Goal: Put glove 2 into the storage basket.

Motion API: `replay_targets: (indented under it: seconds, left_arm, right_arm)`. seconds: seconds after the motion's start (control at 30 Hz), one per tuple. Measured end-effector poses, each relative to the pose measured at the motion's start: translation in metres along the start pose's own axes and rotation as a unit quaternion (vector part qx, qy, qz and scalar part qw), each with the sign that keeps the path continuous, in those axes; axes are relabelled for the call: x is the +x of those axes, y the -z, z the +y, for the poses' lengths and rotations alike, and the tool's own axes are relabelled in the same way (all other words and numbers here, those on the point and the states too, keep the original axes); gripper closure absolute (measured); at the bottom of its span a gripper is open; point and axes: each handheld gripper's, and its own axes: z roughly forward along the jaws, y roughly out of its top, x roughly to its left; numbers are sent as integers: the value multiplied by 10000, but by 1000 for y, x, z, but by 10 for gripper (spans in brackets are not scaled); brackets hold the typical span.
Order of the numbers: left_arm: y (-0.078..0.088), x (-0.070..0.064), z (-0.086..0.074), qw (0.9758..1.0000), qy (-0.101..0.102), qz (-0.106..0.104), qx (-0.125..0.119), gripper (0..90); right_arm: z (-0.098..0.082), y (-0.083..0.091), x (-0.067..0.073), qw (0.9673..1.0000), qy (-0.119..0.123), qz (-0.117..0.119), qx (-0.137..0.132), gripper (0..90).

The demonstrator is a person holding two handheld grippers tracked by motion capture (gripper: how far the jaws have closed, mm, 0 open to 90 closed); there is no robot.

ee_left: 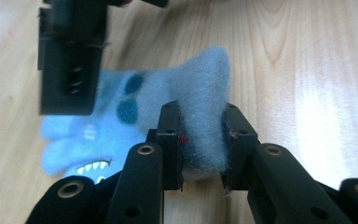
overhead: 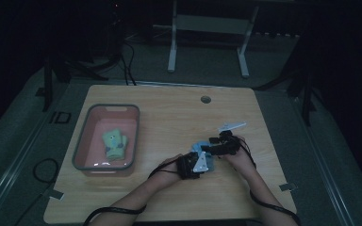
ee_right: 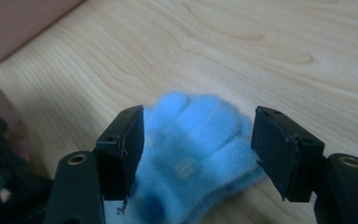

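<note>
A fluffy light-blue sock (overhead: 201, 146) with a shark face lies on the wooden table (overhead: 169, 117), right of centre. In the left gripper view my left gripper (ee_left: 203, 140) is shut on the sock (ee_left: 200, 84), and both pads squeeze a raised fold of it. One black jaw of the other gripper hangs over the sock's far end at upper left. My right gripper (ee_right: 198, 140) stands open with the sock (ee_right: 191, 163) between its wide jaws; the right pad is clear of the cloth. In the high view the left gripper (overhead: 199, 157) and right gripper (overhead: 215, 145) meet over the sock.
A pink bin (overhead: 82, 141) with a grey rim stands at the table's left, and a green sock (overhead: 114, 143) lies in it. A round hole (overhead: 206, 99) sits near the table's far edge. A white frame (overhead: 207, 23) stands on the floor beyond.
</note>
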Motion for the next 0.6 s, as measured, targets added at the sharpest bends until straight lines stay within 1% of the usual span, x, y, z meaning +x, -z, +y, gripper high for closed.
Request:
replay_targets:
  seconds: [0.03, 0.13, 0.17, 0.2, 0.23, 0.27, 0.43, 0.5, 0.53, 0.6]
  left_arm:
    - [2, 2, -2, 9999, 140, -97, -6, 739]
    - [2, 2, -3, 9998, 146, -109, 4, 740]
    - [2, 3, -3, 9998, 184, -124, 23, 740]
    - [2, 3, -3, 9998, 180, -131, 24, 741]
    - [2, 3, -3, 9997, 187, -140, 19, 741]
    - [2, 3, -3, 9997, 203, -158, 6, 741]
    - [2, 4, -4, 9996, 189, -194, 11, 741]
    - [2, 4, -4, 9996, 192, -219, 20, 743]
    - [2, 4, -3, 9996, 176, -222, 35, 743]
    - [2, 4, -3, 9997, 103, -216, 67, 746]
  right_arm:
    - [-2, -1, 0, 10000, 7, -6, 25, 343]
    - [-3, -2, 0, 10000, 36, -35, 42, 343]
    - [-5, -3, -1, 9999, 45, -71, 90, 343]
    - [-10, -5, -3, 9999, 58, -99, 129, 327]
    - [-12, -5, -4, 9999, 54, -102, 114, 324]
    - [-15, -4, -5, 9999, -4, -59, 82, 326]
    - [-16, -4, -4, 10000, 7, -20, 43, 340]
    - [-15, -6, -4, 10000, 17, 45, 57, 391]
    - [-14, -6, -3, 9999, -4, 83, 59, 402]
    - [-12, -9, -2, 9997, 3, 205, 117, 513]
